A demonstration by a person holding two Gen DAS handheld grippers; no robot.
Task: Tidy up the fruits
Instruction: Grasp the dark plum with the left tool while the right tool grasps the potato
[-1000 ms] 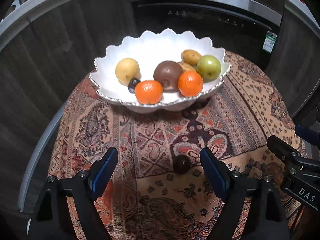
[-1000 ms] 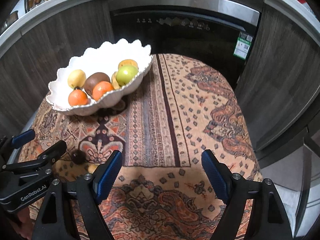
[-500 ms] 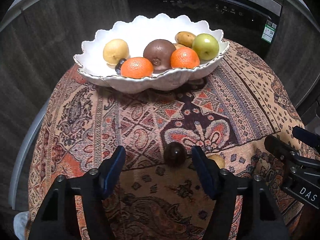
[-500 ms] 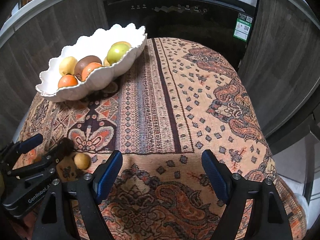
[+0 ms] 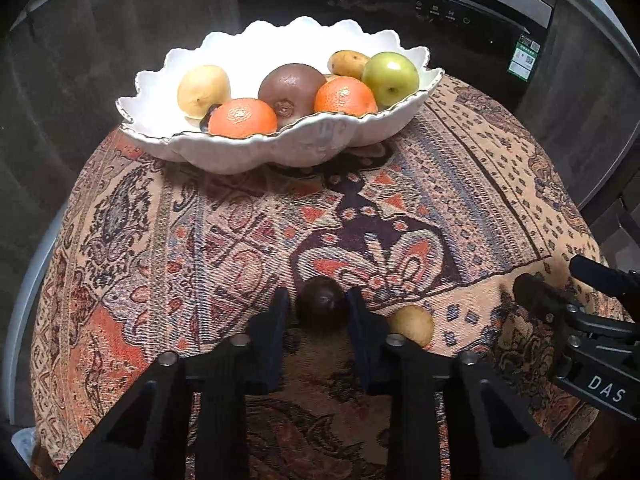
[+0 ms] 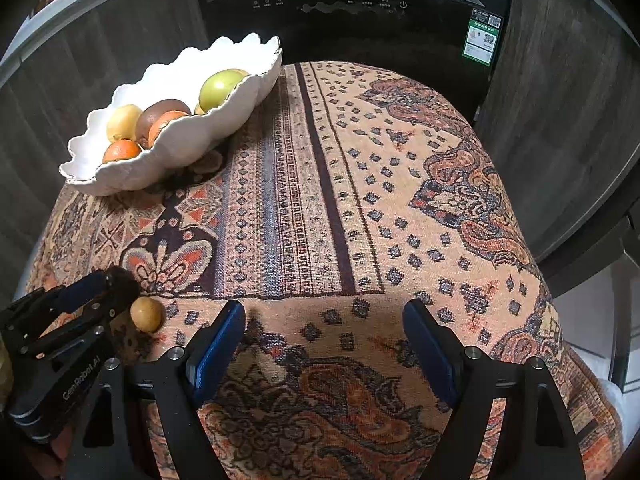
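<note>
A small dark round fruit [image 5: 321, 307] lies on the patterned cloth [image 5: 224, 240], and my left gripper [image 5: 317, 300] is shut on it, one blue pad pressing each side. Just right of it sits a small yellow fruit [image 5: 412, 324], also in the right wrist view [image 6: 147, 313]. The white scalloped bowl [image 5: 304, 148] at the back holds two oranges, a brown fruit, a green apple [image 5: 391, 78] and yellow ones. My right gripper [image 6: 324, 312] hangs open over bare cloth, to the right of the yellow fruit. In the right wrist view the left gripper hides the dark fruit.
The cloth-covered table drops away at its front and right edges [image 6: 552, 280]. A black appliance front [image 6: 360, 20] and dark wood cabinet doors [image 5: 100, 60] stand close behind the bowl [image 6: 160, 160]. Wide open cloth lies right of the bowl.
My left gripper sank toward the cloth and closed its jaws around the dark fruit. The right gripper also came lower and stayed open.
</note>
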